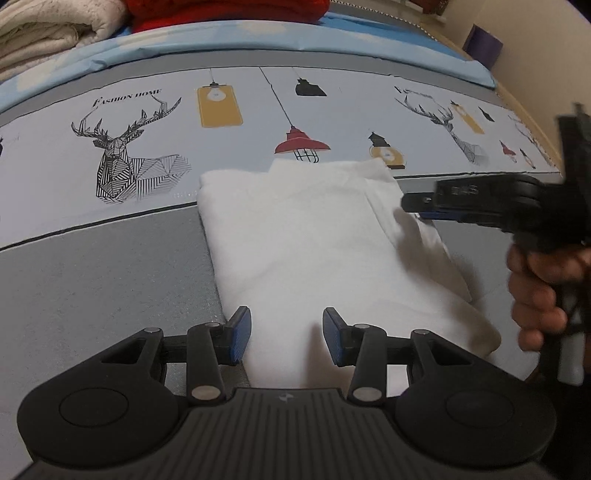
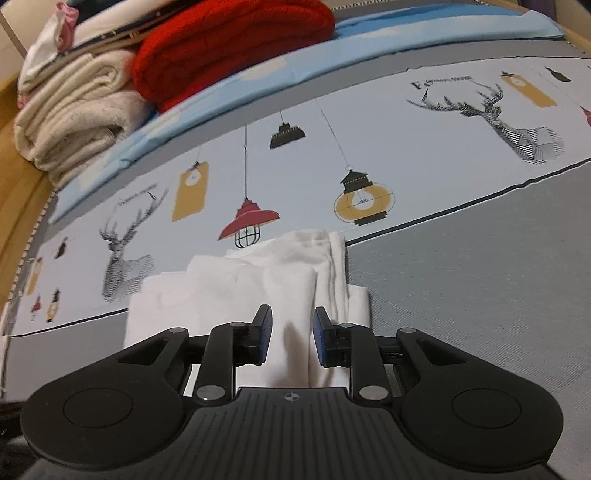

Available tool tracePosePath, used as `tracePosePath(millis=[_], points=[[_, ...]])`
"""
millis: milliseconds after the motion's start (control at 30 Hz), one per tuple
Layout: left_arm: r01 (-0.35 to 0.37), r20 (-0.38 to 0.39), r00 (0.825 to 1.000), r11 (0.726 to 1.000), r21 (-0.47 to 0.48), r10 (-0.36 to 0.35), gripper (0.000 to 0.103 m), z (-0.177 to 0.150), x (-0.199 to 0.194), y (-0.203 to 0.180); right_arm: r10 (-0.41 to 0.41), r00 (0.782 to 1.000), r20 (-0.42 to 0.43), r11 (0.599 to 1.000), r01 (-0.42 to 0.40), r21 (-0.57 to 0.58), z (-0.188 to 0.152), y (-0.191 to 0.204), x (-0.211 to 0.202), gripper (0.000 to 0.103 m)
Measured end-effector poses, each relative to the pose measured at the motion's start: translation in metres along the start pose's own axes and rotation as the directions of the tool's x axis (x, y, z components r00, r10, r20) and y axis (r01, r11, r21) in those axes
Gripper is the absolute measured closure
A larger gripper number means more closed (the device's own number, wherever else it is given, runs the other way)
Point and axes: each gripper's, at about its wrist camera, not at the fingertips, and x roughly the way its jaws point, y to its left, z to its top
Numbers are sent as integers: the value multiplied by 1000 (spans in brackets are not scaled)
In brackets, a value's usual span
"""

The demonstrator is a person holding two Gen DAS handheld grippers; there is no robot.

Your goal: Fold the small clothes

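Left gripper (image 1: pixel 287 338): jaws parted to a moderate gap, blue pads facing each other over the near end of the white garment (image 1: pixel 314 236). Nothing pinched; cloth shows bare between the pads. Whether the pad tips brush the fabric cannot be told. State: released.

Right gripper (image 2: pixel 291 341): jaws parted by a narrower gap, also released. White cloth lies below and between the pads, not clamped. In the left wrist view this gripper (image 1: pixel 413 206) comes in from the right, held by a hand (image 1: pixel 539 291), blurred, its tip above the garment's right edge and casting a shadow on the cloth.

Garment: folded into a rough rectangle, lying flat on the bed cover (image 1: pixel 110 295). Its far end overlaps the printed band (image 1: pixel 332 110) of deer and lamps, just below the red lamp print (image 1: pixel 301 144); its near end lies on the plain grey part. In the right wrist view the garment (image 2: pixel 221 288) shows stacked layers, with folded strips along its right edge.

Edges and room: plain grey cover lies open to the garment's left in the left wrist view, and to its right in the right wrist view. At the far edge of the bed a light blue sheet (image 2: pixel 406 33) runs across, with a red knit (image 2: pixel 229 48) and a cream folded blanket (image 2: pixel 74 118) piled at the far left corner, well apart from the garment.
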Motion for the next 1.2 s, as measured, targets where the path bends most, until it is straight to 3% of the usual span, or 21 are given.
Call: tracePosePath(millis=[233,300,367,433,500,567,633,700,800,900,1033,1200], points=[[7,-3,1000,1000,-15,-7,56,5,1,5,-62,997,-41,998,61,-13,3,5,31,80],[8,-5,1000,1000,-16,-8,56,8,2,4,-50,998,-37,998,49,-32,3,6,33,95],[11,-6,1000,1000,-20,-11,56,9,3,2,-23,999,-26,999,22,-49,4,8,31,100],[17,-8,1000,1000,-23,-17,56,9,4,0,5,1000,5,1000,-5,-6,8,2,21,101],[27,-19,999,999,-19,-27,56,8,7,-3,36,994,100,994,-47,104,14,-15,2,101],[33,-38,999,999,-9,-34,56,6,12,-7,-17,990,138,992,-1,129,16,-24,-6,101],[27,-63,998,1000,4,-27,56,2,18,-11,-87,993,81,988,75,136,13,-30,2,99],[16,-83,996,1000,13,-15,54,-1,22,-13,-63,998,12,985,61,159,10,-38,9,97],[1,-107,994,1000,24,2,51,-5,29,-12,-57,997,44,989,50,141,8,-39,-6,86],[-15,-134,991,1000,20,18,48,-8,35,-8,26,999,22,994,-28,105,3,-43,-21,80],[-28,-128,991,1000,11,29,48,-10,35,-8,129,984,-121,992,-127,19,-13,-45,-30,79],[-42,-103,994,999,-14,40,48,-9,29,-13,117,972,-205,973,-153,-173,-40,-34,-47,78]])
